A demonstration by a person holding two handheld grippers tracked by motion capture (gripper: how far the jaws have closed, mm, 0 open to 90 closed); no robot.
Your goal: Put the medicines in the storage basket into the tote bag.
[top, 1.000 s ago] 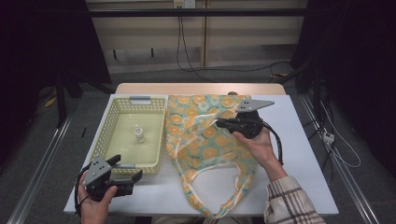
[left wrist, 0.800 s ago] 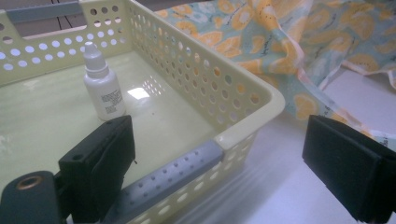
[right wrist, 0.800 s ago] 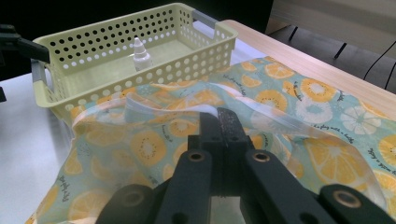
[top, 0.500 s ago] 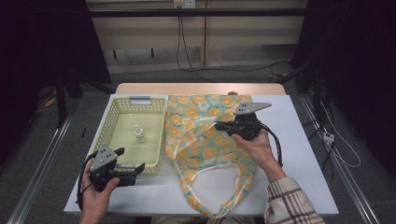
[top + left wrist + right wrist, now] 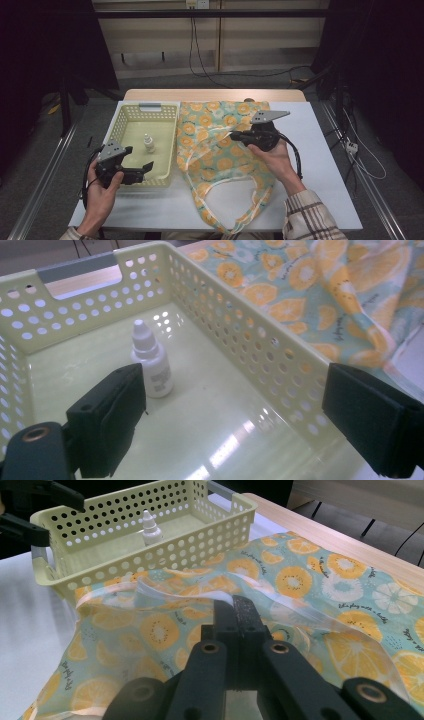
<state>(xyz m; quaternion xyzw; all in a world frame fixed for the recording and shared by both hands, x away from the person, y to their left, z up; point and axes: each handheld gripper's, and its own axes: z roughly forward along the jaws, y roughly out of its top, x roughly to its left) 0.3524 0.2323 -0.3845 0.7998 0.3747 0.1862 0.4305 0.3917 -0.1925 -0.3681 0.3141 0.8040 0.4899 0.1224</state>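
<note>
Right gripper [image 5: 235, 135] fingers are clamped on the bag [image 5: 220, 155] rim, centre surface. Left gripper [image 5: 141, 166], fingers apart, is being aimed at the dropper bottle [image 5: 152, 362], basket [image 5: 131, 114] at 9 o'clock; descent should be straight, cap straddled.

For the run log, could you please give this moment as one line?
left tool: open, over basket | dropper bottle: upright in basket | right tool: shut on tote bag edge
</note>
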